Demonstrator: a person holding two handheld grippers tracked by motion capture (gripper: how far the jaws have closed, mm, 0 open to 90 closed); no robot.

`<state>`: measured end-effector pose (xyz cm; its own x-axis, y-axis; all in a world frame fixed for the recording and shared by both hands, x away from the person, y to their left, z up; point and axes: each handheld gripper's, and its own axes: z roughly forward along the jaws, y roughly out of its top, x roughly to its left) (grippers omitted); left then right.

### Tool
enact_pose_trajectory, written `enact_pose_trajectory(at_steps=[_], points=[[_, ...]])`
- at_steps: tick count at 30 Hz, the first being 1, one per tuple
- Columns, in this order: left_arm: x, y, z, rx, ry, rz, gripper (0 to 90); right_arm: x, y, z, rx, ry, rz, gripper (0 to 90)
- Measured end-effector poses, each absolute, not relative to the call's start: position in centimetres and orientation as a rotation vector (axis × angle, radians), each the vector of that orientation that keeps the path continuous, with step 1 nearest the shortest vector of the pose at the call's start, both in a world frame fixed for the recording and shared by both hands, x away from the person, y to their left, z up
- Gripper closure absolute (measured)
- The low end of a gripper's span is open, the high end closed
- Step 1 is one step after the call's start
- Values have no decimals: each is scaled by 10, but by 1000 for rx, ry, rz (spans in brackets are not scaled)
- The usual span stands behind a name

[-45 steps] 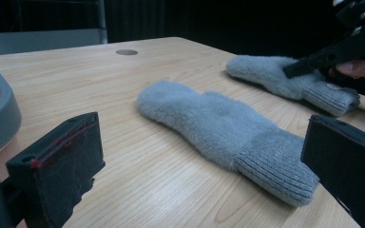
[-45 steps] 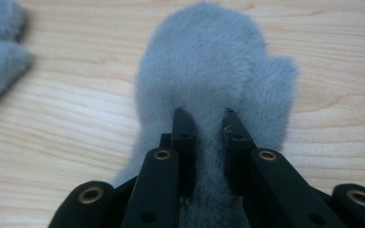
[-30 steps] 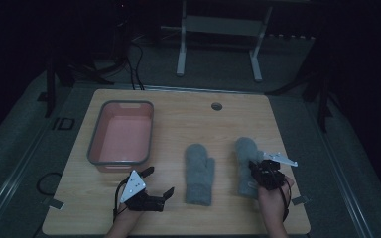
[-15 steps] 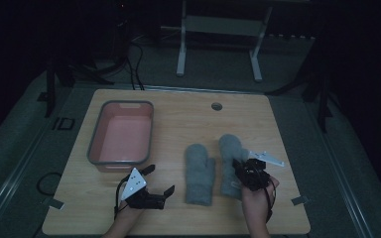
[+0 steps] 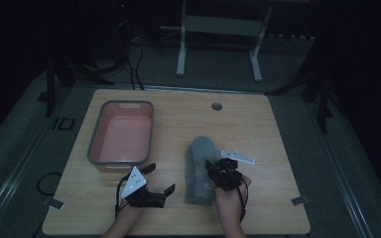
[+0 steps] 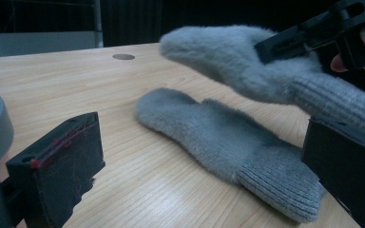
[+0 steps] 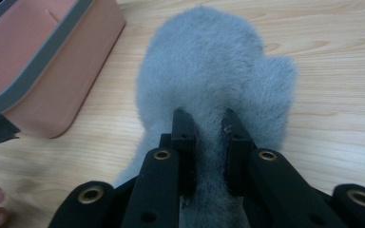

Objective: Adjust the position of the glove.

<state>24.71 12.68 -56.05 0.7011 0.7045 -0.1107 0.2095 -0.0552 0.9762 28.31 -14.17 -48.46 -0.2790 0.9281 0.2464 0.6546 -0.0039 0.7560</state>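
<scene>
The counter [image 5: 178, 109] is a pale wood slab, w/ the person's hands coming in at its near edge.

Next biggest is the pink tub [image 5: 121, 131] w/ a grey rim, sitting just beyond the left claw [image 5: 159, 179] and off to the far left of the right claw [image 5: 217, 168]. Nothing in it as far as the high view shows; the base looks bare.

Then the mittens, two grey fuzzy ones. The held mitten [image 7: 216, 80] is up off the wood, pinched by the right claw near the cuff, jaws pressed into the fur from both sides. The flat mitten [image 6: 218, 137] lies on the counter directly under it, just right of the left claw, ribbed cuff toward the person.

Left claw is spread wide, holding nothing, resting low near the counter's front edge beside the flat mitten's cuff.

Step in hand, my guess: the held mitten is being carried over onto its mate, i.e. stacking the pair, though the tub may be the real goal. Next move prob calls for lowering it so cuffs and tips line up, then opening the jaws w/o dragging the fur. If the tub is the goal, the left claw needs to grab the flat mitten at the cuff.
</scene>
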Motion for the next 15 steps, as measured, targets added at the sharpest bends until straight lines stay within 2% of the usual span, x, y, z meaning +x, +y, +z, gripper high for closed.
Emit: enact_pose_trajectory(at_steps=[5, 11, 15], points=[[247, 127, -561, 1611, 761, 469, 6, 277, -128, -488, 1627, 1918, 1192, 797], [247, 126, -561, 1610, 753, 457, 6, 285, -125, -513, 1709, 1957, 1134, 791], [247, 124, -561, 1614, 750, 455, 6, 289, -122, -516, 1715, 1955, 1141, 786]])
